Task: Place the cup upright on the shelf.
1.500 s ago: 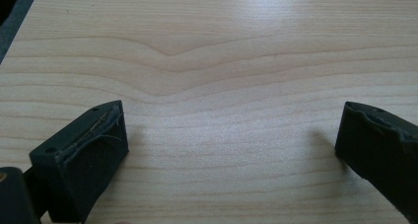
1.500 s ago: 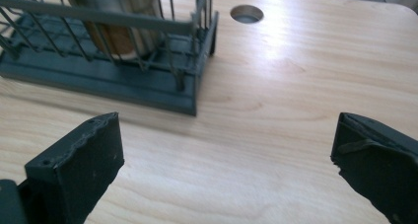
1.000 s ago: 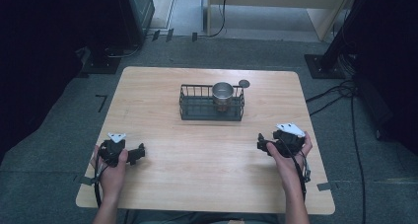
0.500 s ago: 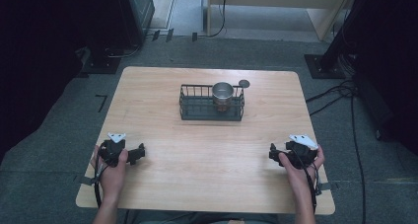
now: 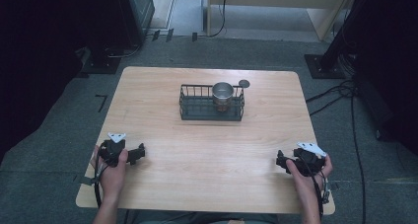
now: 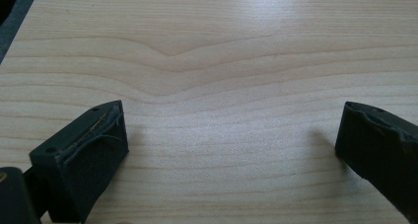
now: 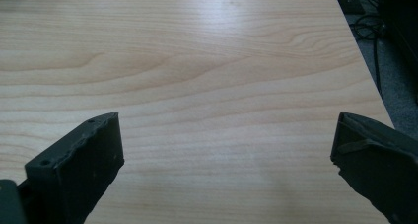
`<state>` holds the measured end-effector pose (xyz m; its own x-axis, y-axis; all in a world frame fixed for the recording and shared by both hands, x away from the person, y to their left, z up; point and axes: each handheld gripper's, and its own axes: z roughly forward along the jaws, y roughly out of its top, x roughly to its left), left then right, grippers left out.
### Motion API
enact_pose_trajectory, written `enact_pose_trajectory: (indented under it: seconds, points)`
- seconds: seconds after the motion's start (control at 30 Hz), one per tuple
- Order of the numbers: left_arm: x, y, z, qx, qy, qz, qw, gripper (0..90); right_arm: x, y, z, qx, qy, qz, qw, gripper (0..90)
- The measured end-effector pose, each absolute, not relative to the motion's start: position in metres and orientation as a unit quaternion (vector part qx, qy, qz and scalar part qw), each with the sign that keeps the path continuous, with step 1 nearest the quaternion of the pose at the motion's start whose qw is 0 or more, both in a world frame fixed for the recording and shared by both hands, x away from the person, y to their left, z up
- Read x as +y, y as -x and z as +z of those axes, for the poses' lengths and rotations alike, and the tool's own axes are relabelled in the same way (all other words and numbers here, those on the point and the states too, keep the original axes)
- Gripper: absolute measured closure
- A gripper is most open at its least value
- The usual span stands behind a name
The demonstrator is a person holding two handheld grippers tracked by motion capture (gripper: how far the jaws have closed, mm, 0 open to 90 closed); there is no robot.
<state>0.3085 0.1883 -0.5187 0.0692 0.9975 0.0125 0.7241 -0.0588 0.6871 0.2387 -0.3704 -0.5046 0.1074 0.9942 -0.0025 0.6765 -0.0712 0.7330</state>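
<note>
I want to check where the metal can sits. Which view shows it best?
The high view: the metal can stands upright at the right end of the black wire basket, seen from above with its open top. The left and right gripper views look along their open jaws at bare tabletop, so they add nothing about the can.

Wire basket (image 5: 212,108), holding a metal can (image 5: 223,92), is sitting mid-tabletop (image 5: 207,155) toward the far edge, blocking that strip. A small disc (image 5: 244,83) is lying just behind it. Bare wood is stretching wide along the near edge.
</note>
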Motion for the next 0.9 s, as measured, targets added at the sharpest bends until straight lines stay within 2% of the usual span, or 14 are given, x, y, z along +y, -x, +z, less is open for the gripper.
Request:
enact_pose_trajectory:
  seconds: [0.9]
  points:
    - [0.188,-0.308,-0.519,0.632,-0.681,0.257,0.266,0.0,-0.386,-0.223,-0.527,0.604,-0.699,0.259,0.284,0.0]
